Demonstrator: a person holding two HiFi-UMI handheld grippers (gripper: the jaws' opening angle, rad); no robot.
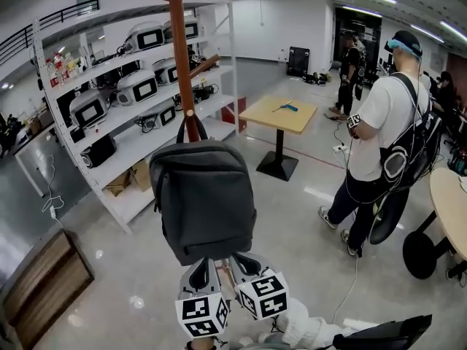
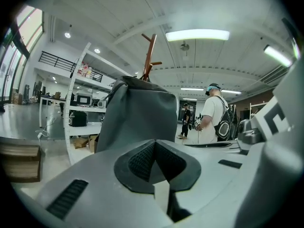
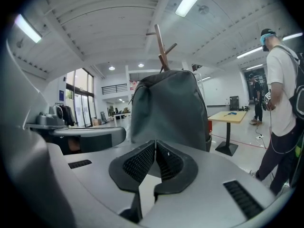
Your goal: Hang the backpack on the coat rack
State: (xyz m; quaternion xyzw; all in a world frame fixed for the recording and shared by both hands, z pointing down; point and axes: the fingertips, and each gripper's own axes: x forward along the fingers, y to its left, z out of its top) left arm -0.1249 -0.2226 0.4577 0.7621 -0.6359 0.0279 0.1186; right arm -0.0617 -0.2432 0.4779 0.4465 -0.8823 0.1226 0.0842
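Note:
A dark grey backpack [image 1: 204, 199] stands upright in the air in front of the brown wooden coat rack [image 1: 179, 49]. Its top handle [image 1: 191, 127] rises beside the rack's pole, below a peg [image 1: 206, 64]. My left gripper [image 1: 201, 274] and right gripper [image 1: 244, 268] sit side by side under the bag, each shut on its bottom edge. In the left gripper view the closed left gripper [image 2: 154, 144] meets the backpack [image 2: 137, 113], with the rack's top [image 2: 149, 56] behind. In the right gripper view the right gripper [image 3: 156, 144] is shut against the backpack [image 3: 168, 108], below the rack [image 3: 162, 51].
White shelving [image 1: 117, 100] with several devices runs behind the rack at left. A small wooden table [image 1: 284, 115] stands further back. A person [image 1: 383, 137] in a white shirt stands at right by a round table [image 1: 449, 203]. A wooden crate [image 1: 44, 283] sits at lower left.

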